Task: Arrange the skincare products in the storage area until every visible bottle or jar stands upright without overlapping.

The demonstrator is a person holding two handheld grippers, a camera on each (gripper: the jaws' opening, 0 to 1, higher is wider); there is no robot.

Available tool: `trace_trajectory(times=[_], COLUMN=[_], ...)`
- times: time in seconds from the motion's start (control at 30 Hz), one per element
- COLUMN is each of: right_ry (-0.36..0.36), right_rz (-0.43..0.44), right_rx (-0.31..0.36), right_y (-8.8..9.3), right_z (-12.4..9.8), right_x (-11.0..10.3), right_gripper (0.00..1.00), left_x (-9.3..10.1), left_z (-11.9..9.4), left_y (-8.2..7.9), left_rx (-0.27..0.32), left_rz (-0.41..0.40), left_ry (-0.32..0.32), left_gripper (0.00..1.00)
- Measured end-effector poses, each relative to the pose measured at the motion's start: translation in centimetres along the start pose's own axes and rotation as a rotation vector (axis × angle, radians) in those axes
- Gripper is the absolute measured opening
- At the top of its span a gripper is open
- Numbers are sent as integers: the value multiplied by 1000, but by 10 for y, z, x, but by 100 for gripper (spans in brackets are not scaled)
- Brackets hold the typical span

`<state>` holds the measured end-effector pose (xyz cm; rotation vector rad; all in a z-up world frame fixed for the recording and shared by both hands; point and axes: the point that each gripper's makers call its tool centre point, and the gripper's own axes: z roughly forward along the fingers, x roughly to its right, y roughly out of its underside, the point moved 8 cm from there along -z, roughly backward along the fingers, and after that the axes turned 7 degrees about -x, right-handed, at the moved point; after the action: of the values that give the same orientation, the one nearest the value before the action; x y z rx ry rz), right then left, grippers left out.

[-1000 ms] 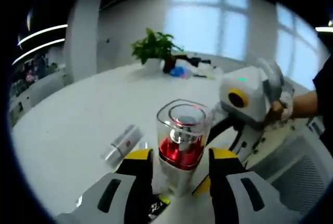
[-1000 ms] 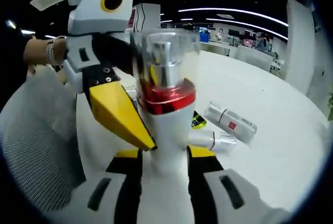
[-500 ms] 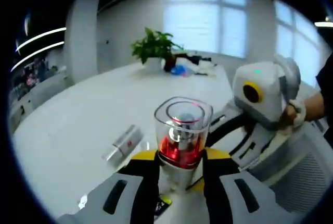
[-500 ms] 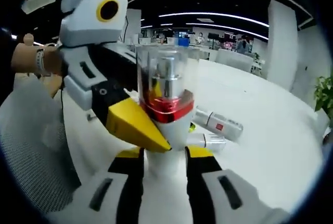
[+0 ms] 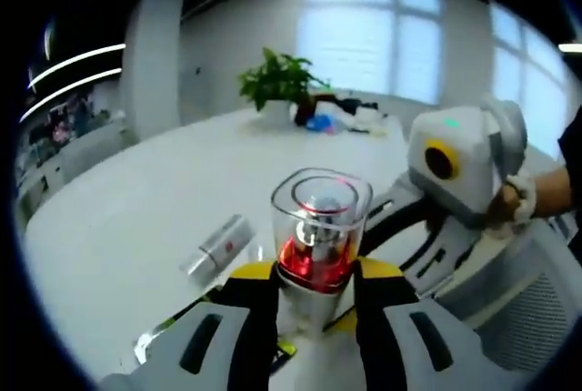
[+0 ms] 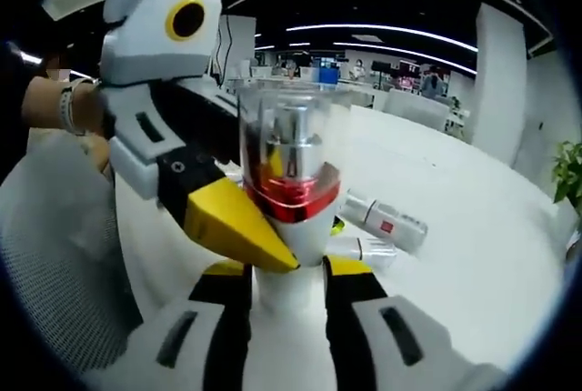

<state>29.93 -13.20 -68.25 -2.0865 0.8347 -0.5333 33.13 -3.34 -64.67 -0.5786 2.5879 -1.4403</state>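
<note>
Two grippers met on one pump bottle (image 5: 318, 255): in the left gripper view our left gripper (image 5: 315, 293) had its yellow-tipped jaws closed against the bottle's white body just below the red collar, and in the right gripper view our right gripper (image 6: 286, 284) clamped the same bottle (image 6: 289, 200) lower on its white body. We judged that the double hold was there to keep the tall, top-heavy bottle upright and steady while it was being set or passed, since one narrow pair of jaws on a smooth round wall could let it tip. The bottle was a slim white cylinder with a glossy metallic red band, a silver pump head and a clear hard plastic cap over it, all slick surfaces that we expected to slide easily. It stood upright between the jaws over the white counter (image 5: 136, 218), which looked smooth and matte. Beyond it, two silver tubes lay on their sides on the counter: one with a small red mark (image 6: 391, 221) and a second, clear-capped one (image 6: 364, 249) just beside it; we took these as still to be stood up. A grey mesh surface (image 6: 64, 282), woven and soft-looking, lay close by. Far across the counter stood a leafy green plant (image 5: 282, 82).
</note>
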Motion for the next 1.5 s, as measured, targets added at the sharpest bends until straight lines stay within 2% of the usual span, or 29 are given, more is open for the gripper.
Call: trace_trajectory(times=[0.27, 0.47, 0.63, 0.77, 0.87, 1.0, 1.1, 1.13, 1.17, 1.33, 1.4, 1.5], right_ry=[4, 23, 30, 47, 51, 68, 70, 73, 78, 118, 111, 102], right_rz=[21, 18, -11, 23, 38, 35, 35, 45, 45, 46, 79, 108], right_rx=[-2, 10, -3, 10, 21, 19, 21, 26, 29, 50, 69, 87], right_y=[-1, -5, -8, -14, -18, -27, -32, -36, -38, -49, -52, -54], right_z=[-4, -9, -15, -23, -26, -28, -29, -30, -31, -35, -35, -36], right_x=[1, 0, -3, -6, -7, -11, -14, -15, -15, -10, -6, -4], right_gripper=[37, 37, 42, 44, 45, 49, 51, 52, 52, 46, 46, 43], left_x=[-1, -5, -7, -12, -17, -18, -19, -19, -19, -12, -9, -7], left_z=[-8, -19, -37, -58, -75, -95, -108, -118, -120, -147, -157, -172], left_y=[8, 9, 12, 19, 25, 34, 40, 44, 45, 55, 60, 68], left_rx=[-36, -29, -4, 10, 36, 5, 8, 5, 5, 33, 50, 39], left_rz=[20, -2, -44, -38, -96, -133, -133, -138, -139, -186, -205, -226], left_ry=[-5, -12, -16, -66, -93, -104, -153, -189, -193, -246, -275, -313], left_gripper=[38, 43, 53, 59, 64, 73, 80, 81, 82, 83, 85, 88])
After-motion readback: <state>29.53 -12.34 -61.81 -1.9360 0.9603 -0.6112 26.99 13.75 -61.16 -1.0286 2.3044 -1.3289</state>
